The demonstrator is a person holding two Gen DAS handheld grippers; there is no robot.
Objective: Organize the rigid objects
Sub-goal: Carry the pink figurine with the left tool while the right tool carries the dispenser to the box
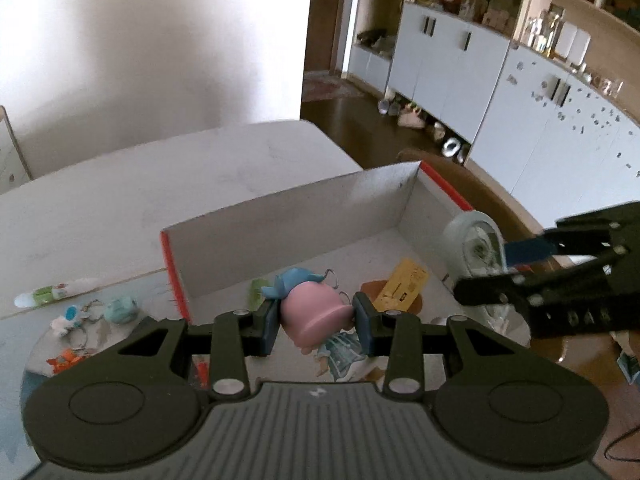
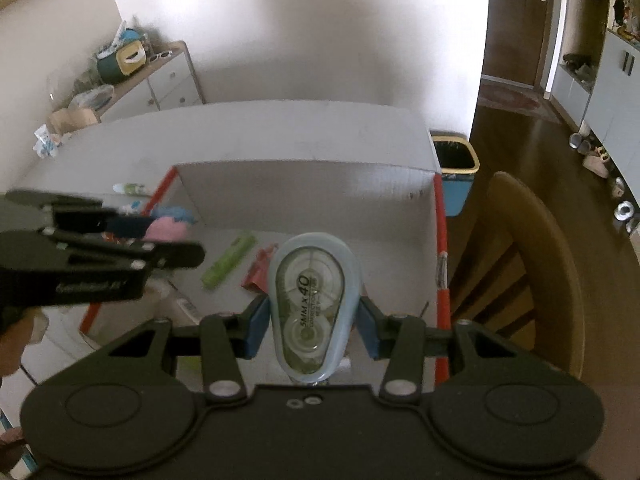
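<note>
My left gripper (image 1: 316,322) is shut on a pink toy figure (image 1: 310,312) with a blue top, held above the near left part of an open cardboard box (image 1: 300,216) with red edges. My right gripper (image 2: 312,322) is shut on a pale blue correction tape dispenser (image 2: 312,300), held upright over the same box (image 2: 304,184). In the left wrist view the right gripper (image 1: 560,276) comes in from the right with the tape dispenser (image 1: 474,244). In the right wrist view the left gripper (image 2: 100,248) comes in from the left with the pink toy (image 2: 166,230).
Inside the box lie a yellow card (image 1: 404,282), a green stick (image 2: 228,262) and a red scrap (image 2: 258,270). Small keyring toys (image 1: 92,316) and a tube (image 1: 56,292) lie on the table left of the box. A wooden chair (image 2: 532,264) and a blue bin (image 2: 456,172) stand right.
</note>
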